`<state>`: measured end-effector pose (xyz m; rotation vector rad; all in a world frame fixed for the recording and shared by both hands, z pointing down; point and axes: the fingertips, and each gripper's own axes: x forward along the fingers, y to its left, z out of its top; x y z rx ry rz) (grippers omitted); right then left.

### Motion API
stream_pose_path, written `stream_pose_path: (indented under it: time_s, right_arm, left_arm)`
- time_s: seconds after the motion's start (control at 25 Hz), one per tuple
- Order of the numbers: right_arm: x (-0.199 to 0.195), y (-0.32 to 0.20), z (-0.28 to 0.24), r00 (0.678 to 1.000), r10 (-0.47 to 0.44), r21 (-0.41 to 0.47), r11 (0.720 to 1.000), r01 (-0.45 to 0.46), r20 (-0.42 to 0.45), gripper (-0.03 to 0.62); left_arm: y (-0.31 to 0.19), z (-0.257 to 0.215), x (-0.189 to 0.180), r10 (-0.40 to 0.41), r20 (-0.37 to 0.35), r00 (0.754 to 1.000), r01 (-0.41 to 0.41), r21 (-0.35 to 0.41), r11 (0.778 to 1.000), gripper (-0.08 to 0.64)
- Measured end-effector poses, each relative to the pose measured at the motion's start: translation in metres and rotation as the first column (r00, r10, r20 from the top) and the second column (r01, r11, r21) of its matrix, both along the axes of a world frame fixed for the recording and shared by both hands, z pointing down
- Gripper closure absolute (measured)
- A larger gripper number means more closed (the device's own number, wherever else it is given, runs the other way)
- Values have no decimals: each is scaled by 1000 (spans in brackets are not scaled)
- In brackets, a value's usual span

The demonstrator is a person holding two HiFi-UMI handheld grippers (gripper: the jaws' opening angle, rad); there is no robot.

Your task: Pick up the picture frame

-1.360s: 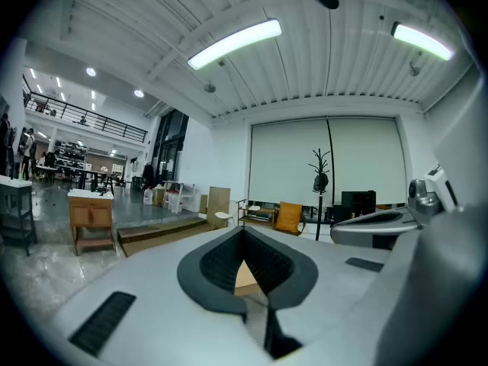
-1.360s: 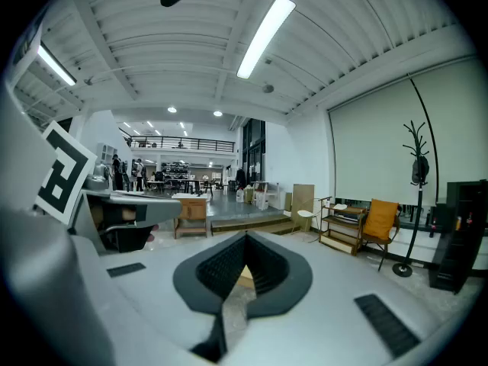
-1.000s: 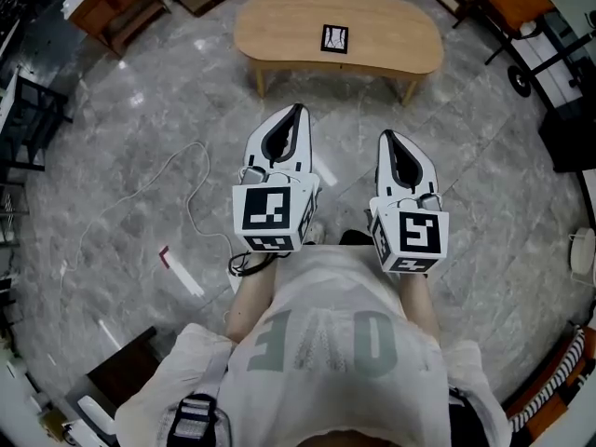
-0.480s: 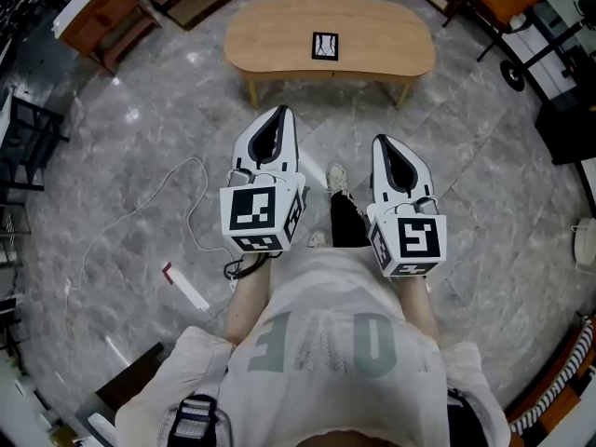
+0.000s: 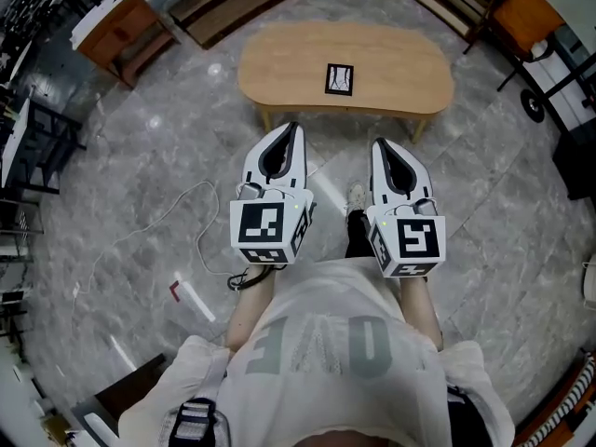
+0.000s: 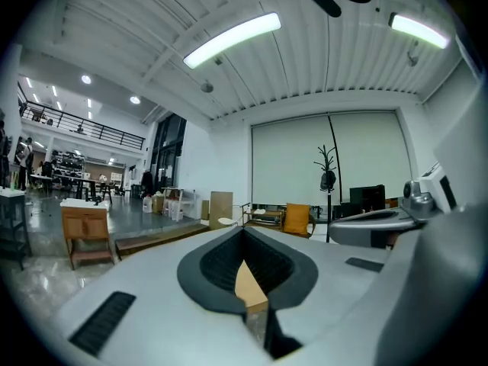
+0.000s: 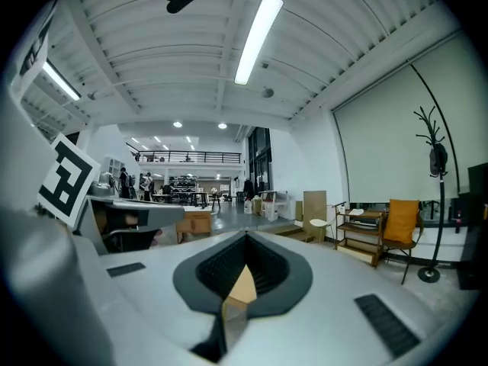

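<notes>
The picture frame (image 5: pixel 340 78), small with a dark border and a pale print, lies flat on the oval wooden table (image 5: pixel 279 73) at the top of the head view. My left gripper (image 5: pixel 295 128) and right gripper (image 5: pixel 379 144) are held side by side over the floor. They point at the table, just short of its near edge, and touch nothing. Both are shut with nothing in them. In the left gripper view the left gripper (image 6: pixel 244 230) has its jaws meeting at the tip. The right gripper (image 7: pixel 245 235) looks the same in the right gripper view.
A white cable (image 5: pixel 168 217) loops over the grey marble floor at the left, near a white strip (image 5: pixel 193 297). A wooden cabinet (image 5: pixel 121 21) and a black rack (image 5: pixel 37 142) stand at the left, an orange chair (image 5: pixel 526 12) at the right. My shoe (image 5: pixel 356 197) shows between the grippers.
I have stepped toward the table. It and the frame now look larger and closer to both gripper tips. Both grippers moved forward together, still shut.
</notes>
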<state>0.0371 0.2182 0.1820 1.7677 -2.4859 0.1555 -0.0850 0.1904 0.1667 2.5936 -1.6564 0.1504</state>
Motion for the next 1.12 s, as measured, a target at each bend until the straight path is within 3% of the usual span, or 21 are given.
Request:
stream_pose_path:
  time_s: [0.2, 0.48, 0.72, 0.88, 1.12]
  right_arm:
    - [24, -73, 5, 1000, -20, 15, 1000, 20, -10, 586]
    - [69, -175, -7, 1000, -21, 25, 999, 22, -19, 586]
    - [95, -238, -21, 998, -63, 11, 998, 63, -6, 586]
    - [91, -266, -32, 995, -104, 32, 994, 104, -12, 586]
    - [56, -283, -39, 991, -104, 61, 992, 109, -83, 586]
  left_arm:
    - [-68, 12, 20, -26, 9, 1000, 26, -21, 999, 551]
    - [-171, -7, 52, -52, 16, 999, 53, -34, 998, 551]
    - [-223, -28, 78, -68, 12, 998, 69, -29, 997, 551]
    - [-239, -38, 78, -90, -11, 996, 89, -24, 996, 551]
    - [-262, -39, 52, -95, -11, 995, 95, -8, 995, 551]
